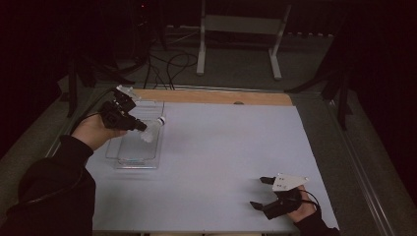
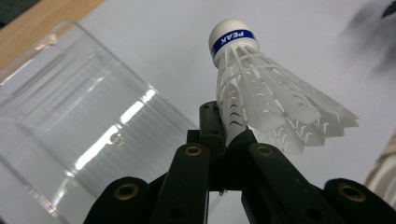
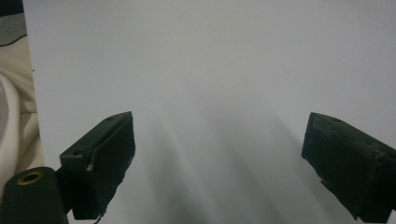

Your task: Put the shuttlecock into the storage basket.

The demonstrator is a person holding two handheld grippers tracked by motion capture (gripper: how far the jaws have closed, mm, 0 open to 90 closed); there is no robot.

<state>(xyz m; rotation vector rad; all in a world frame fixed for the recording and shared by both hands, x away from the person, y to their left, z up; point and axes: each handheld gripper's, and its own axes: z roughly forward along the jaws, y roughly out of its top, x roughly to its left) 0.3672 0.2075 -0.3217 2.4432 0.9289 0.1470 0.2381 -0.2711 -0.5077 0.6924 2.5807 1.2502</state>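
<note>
At the left of the high view, the left tongs (image 1: 139, 126) are clamped on the feathered skirt of a white shuttlecock (image 1: 152, 130), held in the air above the clear plastic tray (image 1: 134, 160) that sits on the left part of the white worktop (image 1: 221, 162). The shuttlecock's long axis runs on from the tongs' own line, so that the cork points away from the hand, toward the middle of the worktop and slightly up, with the skirt back between the tips. In the left gripper view the jaws pinch one edge of the skirt low down, and the cork (image 2: 232, 38) with its blue band stands up beyond them; the tray's transparent wall (image 2: 84, 121) lies just to the left and below. So the tray is directly under and beside the held shuttlecock, and by my judgement the coming move hinges on that short drop, or on carrying it clear.

Well apart, at the near right corner of the worktop, the right tongs (image 1: 261, 192) rest low with jaws wide apart and nothing between them. The left hand is plainly the nearer one to both shuttlecock and tray.
</note>
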